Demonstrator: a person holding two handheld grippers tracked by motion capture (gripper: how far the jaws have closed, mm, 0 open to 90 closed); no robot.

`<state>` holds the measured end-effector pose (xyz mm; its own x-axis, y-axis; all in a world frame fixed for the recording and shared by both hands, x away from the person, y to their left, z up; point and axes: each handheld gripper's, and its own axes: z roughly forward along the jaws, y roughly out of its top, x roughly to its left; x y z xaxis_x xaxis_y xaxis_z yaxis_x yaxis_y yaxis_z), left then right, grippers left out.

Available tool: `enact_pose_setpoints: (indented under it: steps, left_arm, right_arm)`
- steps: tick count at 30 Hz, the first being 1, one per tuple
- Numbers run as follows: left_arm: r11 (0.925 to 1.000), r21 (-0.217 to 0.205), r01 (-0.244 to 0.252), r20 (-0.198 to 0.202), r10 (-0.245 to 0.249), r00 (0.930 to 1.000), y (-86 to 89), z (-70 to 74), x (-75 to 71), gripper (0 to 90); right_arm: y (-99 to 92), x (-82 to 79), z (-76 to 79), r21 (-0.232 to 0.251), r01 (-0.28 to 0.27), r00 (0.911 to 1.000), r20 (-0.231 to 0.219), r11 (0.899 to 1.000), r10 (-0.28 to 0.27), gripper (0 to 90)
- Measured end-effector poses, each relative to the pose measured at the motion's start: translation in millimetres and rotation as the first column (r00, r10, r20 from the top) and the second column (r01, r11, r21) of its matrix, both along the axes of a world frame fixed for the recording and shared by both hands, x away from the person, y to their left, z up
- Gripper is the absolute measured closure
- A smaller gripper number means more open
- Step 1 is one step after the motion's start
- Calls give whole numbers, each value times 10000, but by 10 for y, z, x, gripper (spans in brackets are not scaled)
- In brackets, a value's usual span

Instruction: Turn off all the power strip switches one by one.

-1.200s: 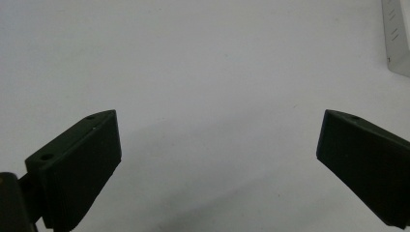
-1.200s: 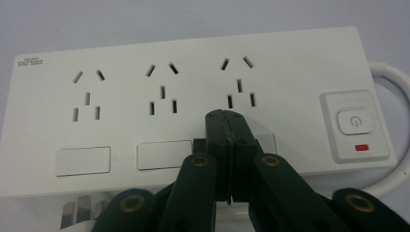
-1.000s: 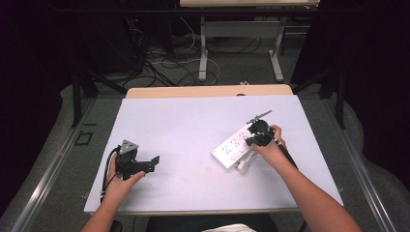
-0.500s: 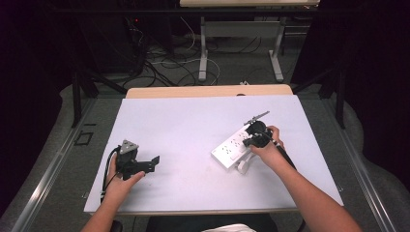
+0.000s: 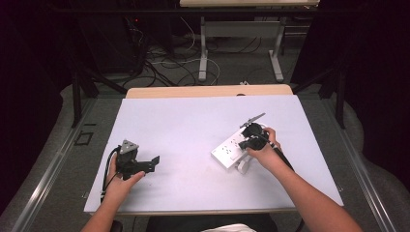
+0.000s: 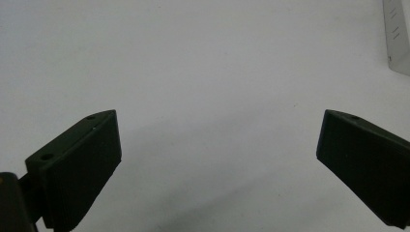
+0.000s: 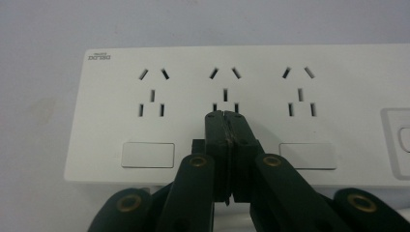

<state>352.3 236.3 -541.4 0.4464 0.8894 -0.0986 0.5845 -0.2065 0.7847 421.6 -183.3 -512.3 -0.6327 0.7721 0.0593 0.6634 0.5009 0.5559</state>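
Pressing tongs: right gripper (image 7: 226, 116), its 2 black jaws closed flat against each other with nothing between them, tips down on the white plastic power strip (image 7: 338, 92).
Contact spot: the closed tips sit at the lower slots of the middle socket of 3; a white rectangular switch (image 7: 148, 155) lies to the left of the tips, and a second one (image 7: 307, 155) to the right of them.
Strip position: in the high view the white plastic power strip (image 5: 231, 151) lies slanted on the pale grey table top (image 5: 193, 125), directly under the right gripper (image 5: 252, 137) and the right hand (image 5: 263, 150) that holds it.
Idle tongs: left gripper (image 5: 153, 163), held low over the table by the left hand (image 5: 121, 180), jaws pointing toward the strip and well apart from it.
Idle tongs' opening: left gripper (image 6: 217, 159) jaws spread wide, nothing between them but bare table surface.
Far corner: an edge of the power strip (image 6: 399, 43) shows beyond the right-hand jaw in the left gripper view.
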Motion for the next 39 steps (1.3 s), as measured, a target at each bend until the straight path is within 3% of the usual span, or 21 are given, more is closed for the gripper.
enact_pose_setpoints:
  steps: [13, 18, 24, 25, 26, 28, 29, 31, 35, 36, 39]
  left_arm:
    - [10000, 5, 3, 1, -3, 10000, 2, 1, -1, 19]
    - [10000, 3, 10, 8, -10, 10000, 0, 1, 0, 19]
    - [10000, 9, 6, 13, -6, 10000, 3, 2, -2, 19]
    - [10000, 12, 12, 16, -12, 10000, 2, 1, -1, 19]
    - [10000, 15, 19, 15, -19, 10000, 3, 2, -1, 19]
    - [10000, 11, 22, 19, -22, 10000, 2, 1, -1, 19]
    - [10000, 10, 21, 17, -21, 10000, 2, 1, -1, 19]
    - [10000, 17, 15, 4, -15, 10000, 2, 1, -1, 19]
    - [10000, 16, 19, 9, -19, 10000, 2, 0, -1, 19]
    - [10000, -6, -7, 57, 7, 10000, -2, -4, 0, 19]
    - [10000, -10, -18, 75, 18, 10000, -3, -5, 0, 19]
  right_arm:
    - [36, -22, -19, -155, -371, 9993, -77, 9992, 370, 893]
    - [43, -21, -24, -224, -347, 9994, 16, 9991, 347, 895]
    - [53, -45, -18, -134, -80, 9998, -199, 9999, 78, 896]
    - [50, -43, -16, -219, -162, 9998, -109, 9996, 159, 896]
    - [49, -41, -35, 6, -227, 9997, 88, 9997, 227, 896]
    - [52, -46, -21, -110, -253, 9996, -141, 9996, 252, 890]
    - [56, -42, -63, 268, -299, 9992, 284, 9992, 292, 889]
    - [45, -51, 3, -442, -484, 9984, -300, 9978, 471, 890]
    - [49, -50, -22, -292, -446, 9990, 8, 9986, 447, 891]
    - [46, -51, -10, -407, -455, 9989, -115, 9981, 451, 892]
    - [49, -47, -36, -147, -450, 9989, 129, 9989, 452, 892]
